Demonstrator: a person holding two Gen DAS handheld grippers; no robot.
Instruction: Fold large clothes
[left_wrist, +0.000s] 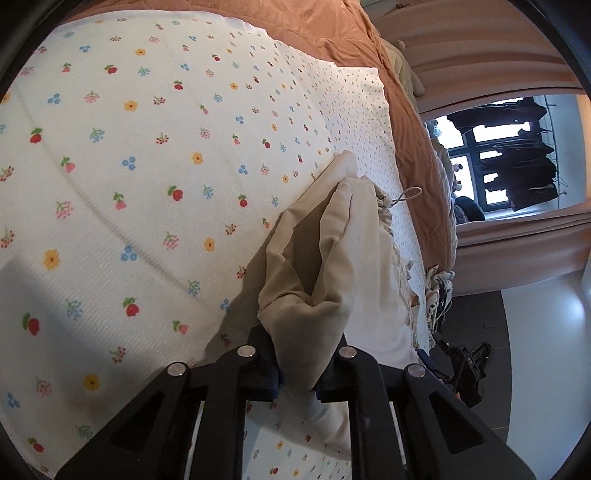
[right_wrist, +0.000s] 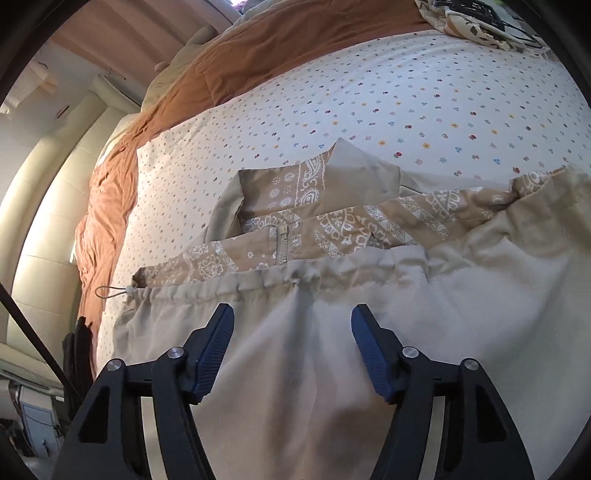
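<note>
Fingers pinching beige jacket — bunched, creased.

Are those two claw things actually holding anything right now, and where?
The left gripper pinches a bunched fold of the beige jacket. The right gripper is open above the jacket, holding nothing.

No readable text, label, brand or number anywhere in either view.
</note>
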